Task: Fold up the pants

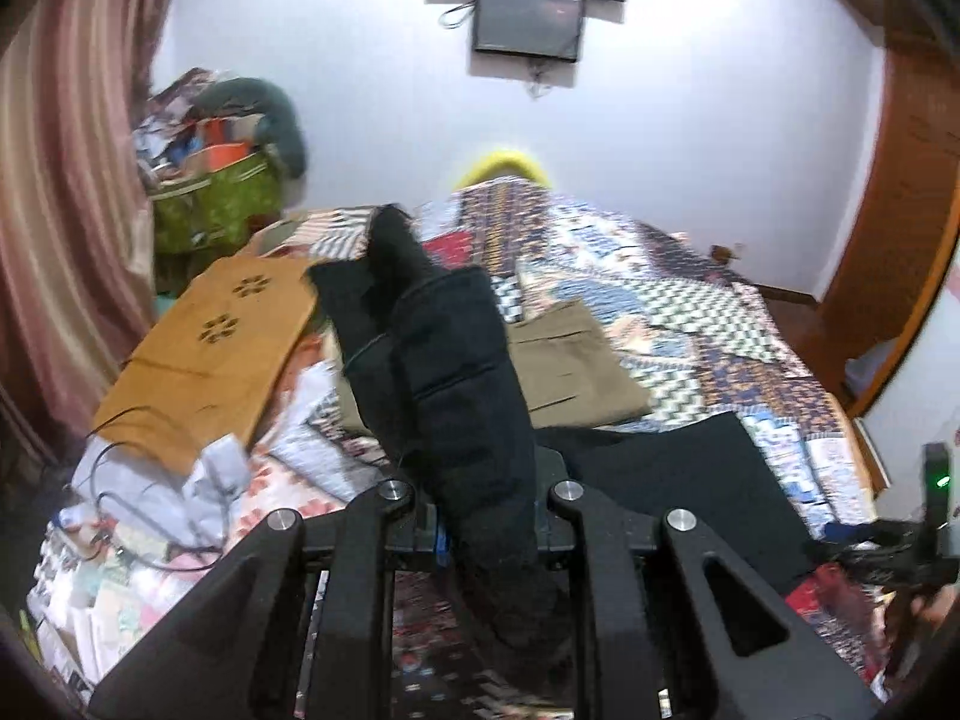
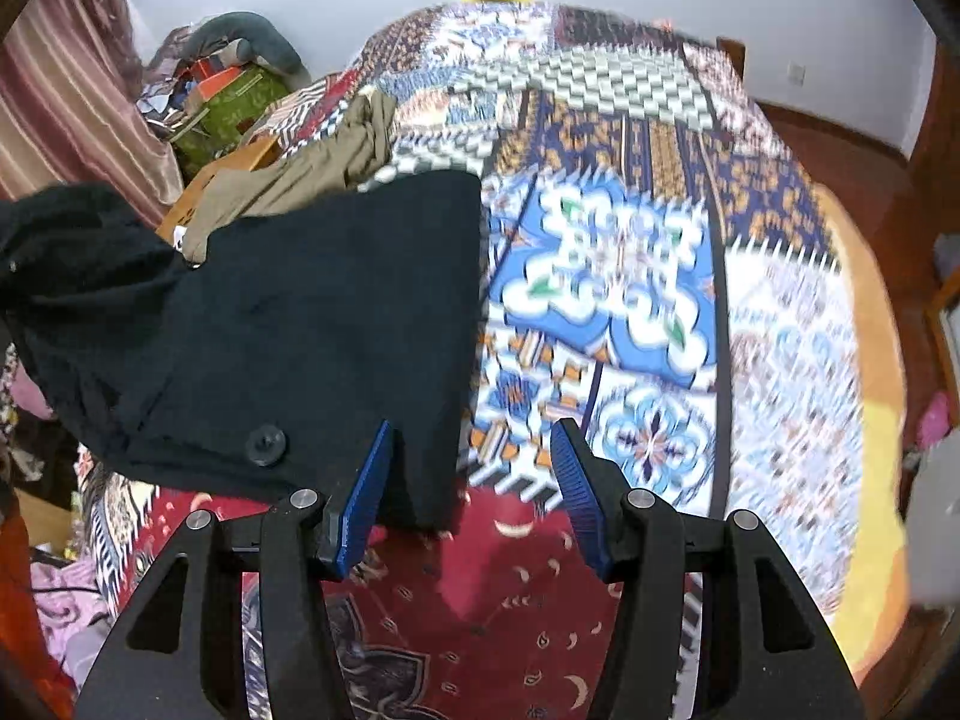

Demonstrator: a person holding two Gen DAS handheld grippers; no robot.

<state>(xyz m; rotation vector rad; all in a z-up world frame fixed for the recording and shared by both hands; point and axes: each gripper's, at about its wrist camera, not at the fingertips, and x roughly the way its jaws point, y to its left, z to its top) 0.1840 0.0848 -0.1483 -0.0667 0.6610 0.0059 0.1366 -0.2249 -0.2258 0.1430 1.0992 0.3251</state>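
I am clamping a raised bunch of the black pants [image 1: 456, 372] in my left gripper [image 1: 480, 498]; the rest is lying on the patterned bedspread [image 2: 630, 276]. My right gripper [image 2: 471, 468] is standing wide, empty. Advice: carry the fold across level. The clamped cloth is hiding my left fingertips.

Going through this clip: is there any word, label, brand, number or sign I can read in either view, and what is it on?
None can be read.
Wall screen: dark, shows no text.
Green bag: printed pattern, too blurred to tell if it holds letters.
Black pants: the button shows no legible marking.
Patterned bedspread: ornament only, no letters.
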